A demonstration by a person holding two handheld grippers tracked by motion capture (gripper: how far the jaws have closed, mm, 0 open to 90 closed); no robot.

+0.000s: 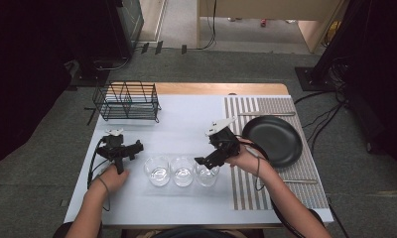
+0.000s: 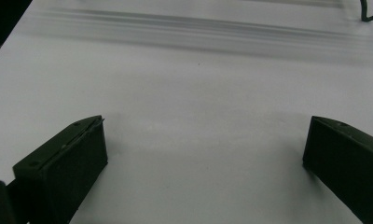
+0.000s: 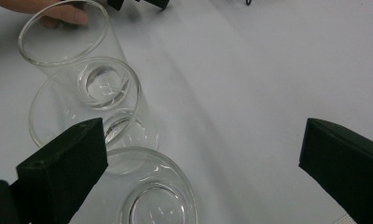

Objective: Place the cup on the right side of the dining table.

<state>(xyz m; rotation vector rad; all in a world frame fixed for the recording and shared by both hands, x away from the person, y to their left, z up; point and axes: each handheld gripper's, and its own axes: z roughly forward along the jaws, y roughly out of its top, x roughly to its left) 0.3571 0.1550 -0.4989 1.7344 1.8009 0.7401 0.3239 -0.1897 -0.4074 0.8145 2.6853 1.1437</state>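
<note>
Beside the row of three glasses, two wide-open grippers are held over the white table (image 1: 186,129).

The right gripper (image 1: 202,162) is seen just above the right glass (image 1: 207,174), jaws spread wide around nothing; the middle glass (image 1: 182,171) and left glass (image 1: 157,170) stand upright, touching in line. The left gripper (image 1: 139,146) is held left of the row, jaws wide apart, empty. A wire rack (image 1: 127,101) stands behind the row, a black plate (image 1: 278,140) to its right.

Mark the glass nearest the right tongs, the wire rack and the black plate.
rightmost glass (image 1: 207,174), high view, its base.
wire rack (image 1: 127,101), high view, its middle bars.
black plate (image 1: 273,140), high view, its centre.
</note>
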